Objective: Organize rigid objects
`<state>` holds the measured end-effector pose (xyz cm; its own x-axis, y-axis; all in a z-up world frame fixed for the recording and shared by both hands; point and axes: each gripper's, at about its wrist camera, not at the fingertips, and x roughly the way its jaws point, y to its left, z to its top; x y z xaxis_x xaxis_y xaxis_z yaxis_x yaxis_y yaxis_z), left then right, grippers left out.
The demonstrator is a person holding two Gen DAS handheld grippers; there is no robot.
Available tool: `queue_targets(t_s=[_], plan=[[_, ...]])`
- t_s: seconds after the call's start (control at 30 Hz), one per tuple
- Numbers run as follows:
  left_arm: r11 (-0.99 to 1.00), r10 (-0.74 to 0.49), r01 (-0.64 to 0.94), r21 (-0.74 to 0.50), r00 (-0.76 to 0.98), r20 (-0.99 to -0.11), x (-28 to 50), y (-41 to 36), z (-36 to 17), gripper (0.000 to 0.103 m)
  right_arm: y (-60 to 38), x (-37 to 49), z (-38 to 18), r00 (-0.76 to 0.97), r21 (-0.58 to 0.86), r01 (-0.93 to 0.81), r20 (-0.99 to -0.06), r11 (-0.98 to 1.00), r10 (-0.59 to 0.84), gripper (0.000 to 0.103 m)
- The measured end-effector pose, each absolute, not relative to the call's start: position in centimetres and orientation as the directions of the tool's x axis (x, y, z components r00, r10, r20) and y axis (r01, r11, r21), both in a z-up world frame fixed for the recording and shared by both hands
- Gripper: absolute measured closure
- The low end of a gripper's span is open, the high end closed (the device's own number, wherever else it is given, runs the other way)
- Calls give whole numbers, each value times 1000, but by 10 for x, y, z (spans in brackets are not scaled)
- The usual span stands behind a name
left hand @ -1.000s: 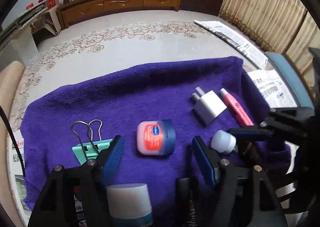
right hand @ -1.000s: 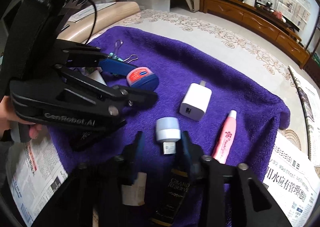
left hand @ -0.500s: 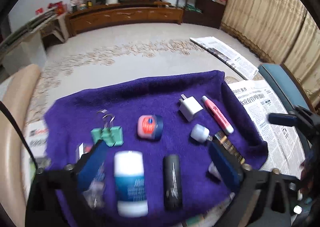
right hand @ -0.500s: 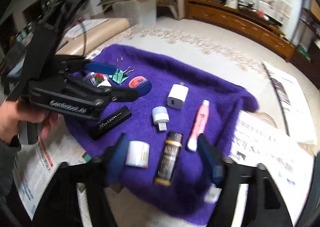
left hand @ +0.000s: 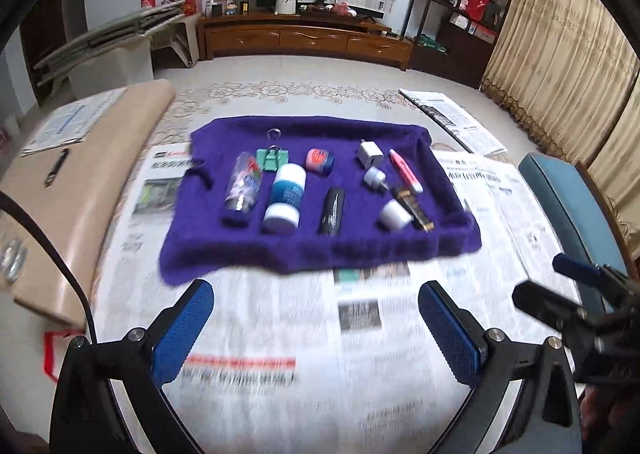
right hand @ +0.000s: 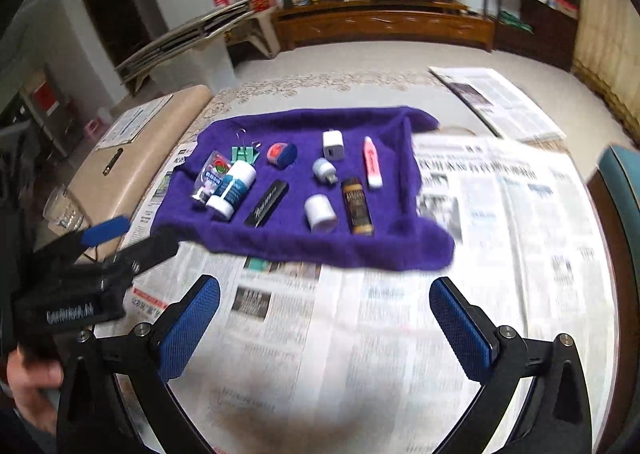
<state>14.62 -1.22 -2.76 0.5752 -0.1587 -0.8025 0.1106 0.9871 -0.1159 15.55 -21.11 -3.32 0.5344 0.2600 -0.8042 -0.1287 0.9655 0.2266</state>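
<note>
Both grippers empty, jaws wide apart: left gripper [left hand: 316,324] and right gripper [right hand: 324,320] hover over newspaper [right hand: 360,334], well short of purple towel [left hand: 296,254]. All small stuff sits on towel in two loose rows: binder clip [left hand: 272,160], red-lidded jar [left hand: 319,161], white charger [left hand: 370,153], pink tube [left hand: 404,170] at back; white-capped bottle [left hand: 285,196], black stick [left hand: 332,210], white cap [left hand: 394,214] up front. Looks sorted already, so probably wrap-up step or pause between picks. Next move, if any: reach forward and straighten tilted pieces.
</note>
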Motion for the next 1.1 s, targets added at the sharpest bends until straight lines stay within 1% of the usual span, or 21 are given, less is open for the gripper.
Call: queue_targets(t_s=[0.13, 0.23, 0.37, 0.5, 0.77, 1.1], plan=[[987, -160, 104, -122, 562, -811, 120, -6, -18, 0, -211, 126, -28, 547, 196, -71, -813, 978, 202, 0], [992, -122, 93, -84, 567, -814, 106, -5, -8, 0, -208, 109, -29, 544, 193, -57, -817, 980, 193, 0], [998, -43, 68, -4, 588, -807, 92, -8, -1, 0, -199, 94, -34, 521, 160, -42, -839, 986, 158, 0], [999, 13, 29, 38, 609, -793, 82, -8, 2, 0, -189, 84, -33, 525, 128, -54, -840, 990, 137, 0], [998, 60, -39, 46, 624, -779, 69, 7, 3, 0, -191, 72, -19, 554, 130, -35, -823, 991, 127, 0], [997, 60, -67, 23, 620, -782, 74, 19, -5, 0, -191, 72, -25, 545, 114, -35, -830, 993, 115, 0]])
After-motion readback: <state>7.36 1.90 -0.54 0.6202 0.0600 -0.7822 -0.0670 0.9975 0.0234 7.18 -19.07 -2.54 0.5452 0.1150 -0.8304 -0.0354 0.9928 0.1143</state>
